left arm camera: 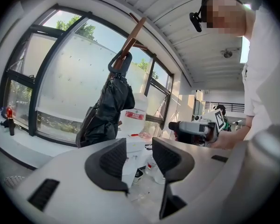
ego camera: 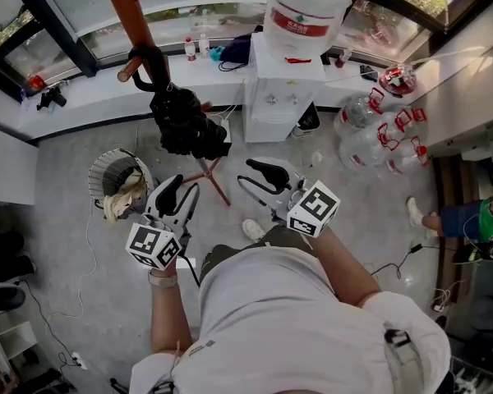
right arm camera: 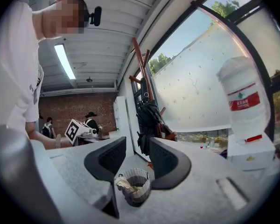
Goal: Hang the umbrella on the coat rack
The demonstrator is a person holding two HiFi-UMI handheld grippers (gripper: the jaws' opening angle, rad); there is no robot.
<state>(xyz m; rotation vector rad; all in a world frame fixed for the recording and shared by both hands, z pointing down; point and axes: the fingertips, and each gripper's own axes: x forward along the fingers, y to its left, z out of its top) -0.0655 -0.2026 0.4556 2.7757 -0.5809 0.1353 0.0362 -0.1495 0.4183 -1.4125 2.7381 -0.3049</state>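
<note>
Black and folded, the umbrella point(ego camera: 185, 121) hangs by its crook handle from a peg of the brown coat rack point(ego camera: 126, 11). Below it I hold my left gripper point(left arm camera: 139, 155) with jaws drawn together on nothing, and further right my right gripper point(right arm camera: 137, 155) likewise closed and empty.

Grey concrete floor point(ego camera: 66, 150); white sill point(ego camera: 99, 89) under tall windows point(left arm camera: 70, 78); far brick wall point(right arm camera: 74, 108); ceiling strip light point(right arm camera: 64, 62) lit.
</note>
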